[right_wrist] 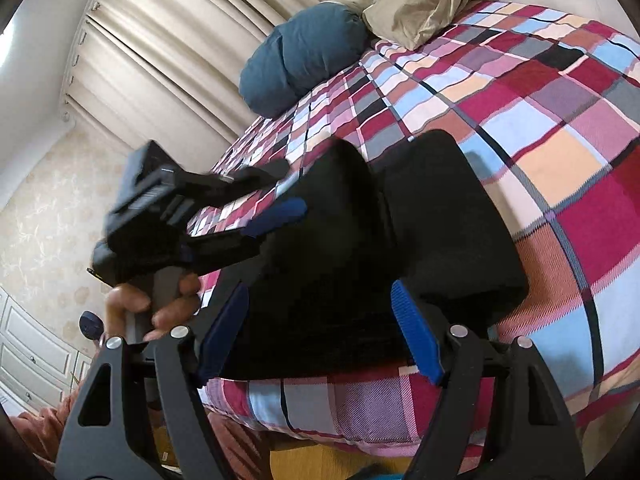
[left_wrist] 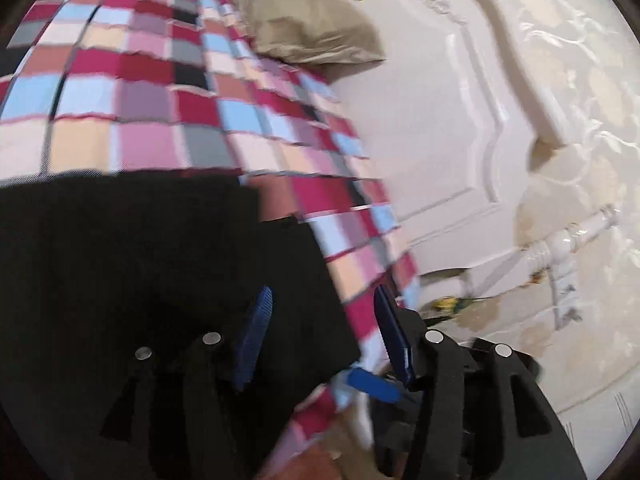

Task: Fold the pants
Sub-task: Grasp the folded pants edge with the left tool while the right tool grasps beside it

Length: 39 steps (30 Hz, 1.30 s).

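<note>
The black pants (right_wrist: 420, 232) lie folded into a compact block on the checked bedspread (right_wrist: 540, 120), near the bed's front edge. They also show in the left wrist view (left_wrist: 140, 248). My right gripper (right_wrist: 320, 332) is open, its blue pads on either side of the block's near edge, holding nothing. My left gripper (left_wrist: 320, 332) is open over the block's corner and the bed edge, holding nothing. It shows in the right wrist view (right_wrist: 276, 212) above the pants' left side, held by a hand (right_wrist: 152, 304).
A blue pillow (right_wrist: 304, 56) and a beige pillow (right_wrist: 424, 0) lie at the head of the bed. Curtains (right_wrist: 160, 52) hang behind. A white panelled door (left_wrist: 440, 120) and white pipes (left_wrist: 568, 240) stand beside the bed.
</note>
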Each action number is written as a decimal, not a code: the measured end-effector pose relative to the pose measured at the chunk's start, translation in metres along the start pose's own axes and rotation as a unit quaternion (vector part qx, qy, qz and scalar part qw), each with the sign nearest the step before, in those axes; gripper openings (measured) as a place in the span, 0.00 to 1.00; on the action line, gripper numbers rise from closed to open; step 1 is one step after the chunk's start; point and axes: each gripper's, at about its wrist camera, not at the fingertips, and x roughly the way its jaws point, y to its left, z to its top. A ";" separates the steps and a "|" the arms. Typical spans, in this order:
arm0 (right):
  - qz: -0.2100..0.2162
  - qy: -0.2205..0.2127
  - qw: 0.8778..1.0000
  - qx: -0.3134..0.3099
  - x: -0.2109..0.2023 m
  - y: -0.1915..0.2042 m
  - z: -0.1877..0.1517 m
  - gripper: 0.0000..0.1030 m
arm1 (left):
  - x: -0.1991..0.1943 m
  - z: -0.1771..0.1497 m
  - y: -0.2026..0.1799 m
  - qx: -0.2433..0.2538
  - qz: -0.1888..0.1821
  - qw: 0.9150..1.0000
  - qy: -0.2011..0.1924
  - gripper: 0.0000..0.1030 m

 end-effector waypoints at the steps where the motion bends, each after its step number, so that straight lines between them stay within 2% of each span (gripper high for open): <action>1: 0.004 0.002 1.000 0.002 0.001 -0.001 0.003 0.72 | -0.004 0.001 -0.008 0.007 -0.002 1.000 -0.009 0.61; 2: 0.012 0.007 1.000 0.006 0.003 -0.003 0.007 0.72 | -0.010 0.001 -0.014 0.013 -0.004 1.000 -0.021 0.69; 5: 0.024 0.017 0.999 0.014 0.009 -0.009 0.021 0.72 | -0.048 -0.003 -0.016 0.022 0.006 0.997 -0.069 0.82; 8: 0.013 0.038 0.999 0.011 0.021 -0.015 0.034 0.72 | -0.083 -0.011 0.004 -0.004 0.014 0.994 -0.105 0.84; 10: 0.007 0.061 0.998 0.012 0.034 -0.021 0.043 0.72 | -0.116 -0.027 0.034 -0.040 0.030 0.990 -0.134 0.84; 12: -0.007 0.081 0.997 0.014 0.046 -0.026 0.048 0.72 | -0.132 -0.039 0.059 -0.066 0.039 0.986 -0.146 0.84; 15: 0.002 0.114 0.993 0.021 0.065 -0.031 0.051 0.70 | -0.163 -0.069 0.101 -0.110 0.060 0.977 -0.172 0.84; 16: 0.014 0.124 0.992 0.024 0.070 -0.031 0.051 0.56 | -0.168 -0.076 0.109 -0.118 0.063 0.975 -0.177 0.84; 17: 0.034 0.143 0.989 0.034 0.078 -0.032 0.050 0.36 | -0.173 -0.084 0.118 -0.127 0.065 0.973 -0.181 0.84; 20: 0.030 0.177 0.983 0.032 0.096 -0.033 0.044 0.19 | -0.179 -0.103 0.133 -0.142 0.062 0.970 -0.186 0.84; 23: 0.021 0.171 0.985 0.022 0.094 -0.027 0.047 0.10 | -0.175 -0.113 0.137 -0.151 0.055 0.970 -0.180 0.84; 30: -0.020 0.101 0.994 -0.039 0.032 -0.010 0.062 0.09 | -0.158 -0.115 0.122 -0.132 0.022 0.975 -0.178 0.84; 33: -0.035 0.092 0.995 -0.029 0.017 -0.025 0.067 0.09 | -0.144 -0.115 0.120 -0.144 0.004 0.975 -0.169 0.84; 36: -0.056 0.093 0.994 -0.011 0.014 -0.048 0.065 0.09 | -0.131 -0.114 0.112 -0.135 -0.002 0.978 -0.160 0.84; 39: -0.051 0.095 0.994 0.013 0.017 -0.070 0.059 0.09 | -0.119 -0.112 0.107 -0.128 -0.002 0.980 -0.152 0.84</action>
